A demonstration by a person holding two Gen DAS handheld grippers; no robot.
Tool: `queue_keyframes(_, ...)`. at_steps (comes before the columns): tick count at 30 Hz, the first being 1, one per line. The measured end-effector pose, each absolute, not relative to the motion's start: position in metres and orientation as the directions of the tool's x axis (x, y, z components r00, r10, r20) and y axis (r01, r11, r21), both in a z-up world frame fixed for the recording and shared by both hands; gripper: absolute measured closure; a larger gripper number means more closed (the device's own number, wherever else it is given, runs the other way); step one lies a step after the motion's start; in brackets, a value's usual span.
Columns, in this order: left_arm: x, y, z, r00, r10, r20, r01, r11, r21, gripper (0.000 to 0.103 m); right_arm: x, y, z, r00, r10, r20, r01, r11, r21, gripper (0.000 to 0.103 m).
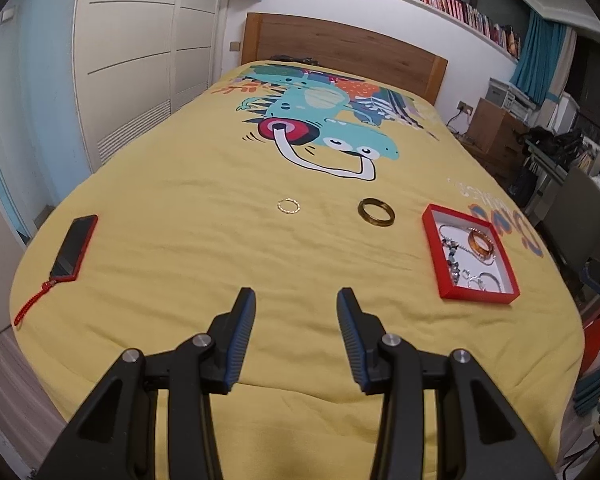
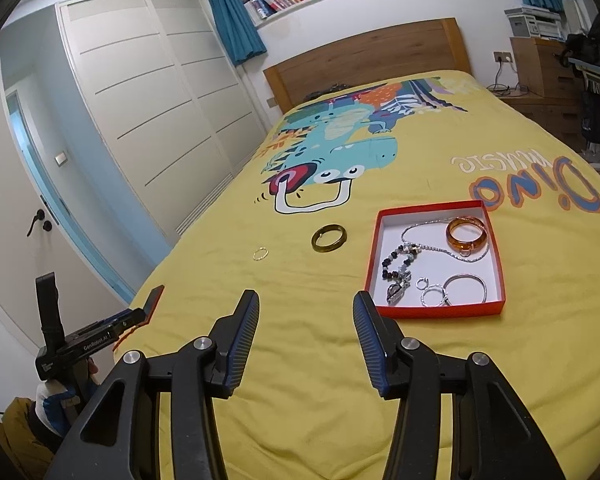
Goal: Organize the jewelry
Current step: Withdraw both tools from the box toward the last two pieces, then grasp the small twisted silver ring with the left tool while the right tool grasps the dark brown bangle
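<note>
The red jewelry box (image 2: 496,264) lies open at the right of the frame on the yellow bedspread (image 2: 300,360), holding an amber bangle (image 2: 466,233), a beaded bracelet (image 2: 396,266), a chain necklace (image 2: 420,246) and silver rings (image 2: 434,295). Left of it, outside the box, lie an olive bangle (image 2: 329,239) and a thin gold ring (image 2: 260,254), well apart. Both the left hand-held gripper (image 1: 296,300) and the right hand-held gripper (image 2: 306,304) hover spread, holding nothing. A red-cased phone (image 1: 74,249) lies near the bed's left edge.

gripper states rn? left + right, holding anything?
Left gripper: open, empty, above the yellow bedspread.
Right gripper: open, empty, near the red jewelry box.
</note>
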State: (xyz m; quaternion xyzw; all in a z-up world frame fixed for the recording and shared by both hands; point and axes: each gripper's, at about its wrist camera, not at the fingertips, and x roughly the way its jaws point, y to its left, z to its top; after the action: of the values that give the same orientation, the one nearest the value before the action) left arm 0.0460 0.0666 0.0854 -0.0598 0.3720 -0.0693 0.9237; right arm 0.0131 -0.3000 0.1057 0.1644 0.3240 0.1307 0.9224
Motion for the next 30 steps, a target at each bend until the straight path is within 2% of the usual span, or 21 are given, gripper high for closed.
queue_keyframes(13,0.084,0.084,0.066,0.659,-0.148,-0.738,0.041,0.986,-0.161,0.063,0.074,-0.257,0.089,0.687,0.385,-0.616,-0.191,0.914,0.357,0.054)
queue_keyframes(19,0.141,0.084,0.040,0.615,-0.128,-0.778,0.016,0.989,-0.150,0.063,0.142,-0.233,0.060,0.638,0.377,-0.672,-0.196,0.923,0.332,0.054)
queue_keyframes(30,0.271,0.063,-0.018,0.556,-0.176,-0.813,0.015,0.979,-0.202,0.064,0.253,-0.221,-0.001,0.577,0.330,-0.747,-0.120,0.939,0.322,0.054)
